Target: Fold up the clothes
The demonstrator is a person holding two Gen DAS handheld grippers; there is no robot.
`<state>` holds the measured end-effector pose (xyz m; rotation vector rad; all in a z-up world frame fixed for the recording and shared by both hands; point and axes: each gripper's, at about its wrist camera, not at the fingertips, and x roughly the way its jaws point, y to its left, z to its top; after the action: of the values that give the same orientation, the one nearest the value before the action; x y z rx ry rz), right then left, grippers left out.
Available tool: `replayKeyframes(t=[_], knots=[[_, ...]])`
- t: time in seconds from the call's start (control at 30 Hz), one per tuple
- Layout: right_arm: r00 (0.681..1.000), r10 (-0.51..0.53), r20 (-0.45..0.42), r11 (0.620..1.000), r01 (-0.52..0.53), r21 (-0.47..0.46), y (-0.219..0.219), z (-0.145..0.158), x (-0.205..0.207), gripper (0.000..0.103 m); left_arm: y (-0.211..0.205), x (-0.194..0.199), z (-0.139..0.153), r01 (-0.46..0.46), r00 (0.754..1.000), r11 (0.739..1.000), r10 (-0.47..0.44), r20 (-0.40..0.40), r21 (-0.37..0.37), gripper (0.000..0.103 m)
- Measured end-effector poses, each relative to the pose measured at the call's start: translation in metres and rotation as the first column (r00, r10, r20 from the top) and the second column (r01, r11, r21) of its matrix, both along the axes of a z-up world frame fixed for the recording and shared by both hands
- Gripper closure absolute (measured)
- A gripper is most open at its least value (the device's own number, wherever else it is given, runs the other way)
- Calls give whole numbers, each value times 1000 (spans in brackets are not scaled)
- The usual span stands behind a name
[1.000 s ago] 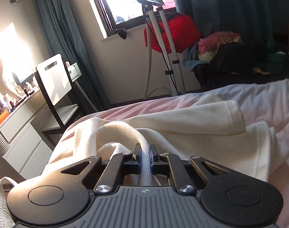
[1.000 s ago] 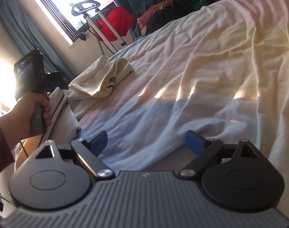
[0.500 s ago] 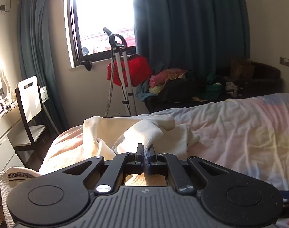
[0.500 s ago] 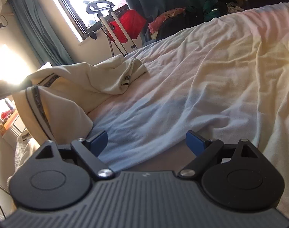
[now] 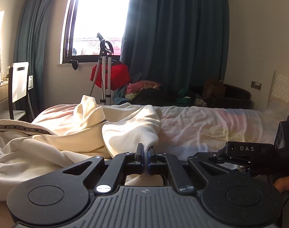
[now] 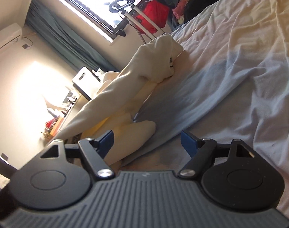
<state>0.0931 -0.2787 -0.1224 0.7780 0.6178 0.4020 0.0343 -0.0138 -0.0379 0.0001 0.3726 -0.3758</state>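
A cream garment lies bunched on the near left part of the bed, its waistband with printed tape at the far left. My left gripper is shut on a fold of the cream garment and holds it low over the bed. The right gripper's body shows at the right of the left wrist view. In the right wrist view the garment stretches up from the bed. My right gripper is open, with a rounded end of the cloth beside its left finger, not clamped.
The bed sheet is pale and wrinkled. Behind the bed stand a garment steamer pole, a red bag, a heap of clothes on a dark sofa, a white chair and a desk at the left.
My left gripper has pulled the garment's fold up and to the right. The right gripper has tilted and moved in close to the cloth; the garment now stands stretched in its view.
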Motion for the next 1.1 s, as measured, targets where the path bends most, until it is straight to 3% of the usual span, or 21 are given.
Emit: replayKeyframes(t=[0.1,0.2,0.3,0.43,0.57,0.73,0.8,0.87,0.9,0.93,1.03,1.1], knots=[[999,4,-33,991,1,134,0,-2,15,22,11,4,-4,4,1000,999,-5,-15,-54,99],[997,-58,-59,969,70,239,4,-5,40,22,19,9,-11,21,999,995,-24,-23,-96,99],[994,-102,-46,947,112,300,19,-9,75,22,22,16,-11,25,1000,995,-24,4,-92,99],[993,-95,-74,909,117,400,53,-30,135,22,38,24,-10,32,998,987,-24,57,-155,99],[993,-85,-88,880,116,460,85,-47,191,22,52,39,-16,54,997,975,-41,64,-214,99],[966,-225,-124,875,256,411,88,-57,240,23,52,62,-36,67,997,964,-59,38,-256,99],[944,-311,-113,872,331,361,80,-54,252,34,48,71,-47,79,997,960,-81,3,-269,99],[914,-395,-90,867,403,291,67,-45,254,62,43,75,-55,91,995,959,-99,-19,-268,99],[907,-415,-72,870,418,261,57,-39,251,86,40,76,-59,97,994,959,-108,-24,-266,99],[900,-433,-53,871,433,231,48,-32,248,97,37,76,-62,105,993,958,-117,-28,-267,99],[875,-484,8,867,478,142,18,-12,238,100,28,77,-69,127,989,956,-142,-37,-264,99],[877,-480,14,873,477,104,0,-1,228,100,26,75,-70,124,988,954,-144,-54,-272,99]])
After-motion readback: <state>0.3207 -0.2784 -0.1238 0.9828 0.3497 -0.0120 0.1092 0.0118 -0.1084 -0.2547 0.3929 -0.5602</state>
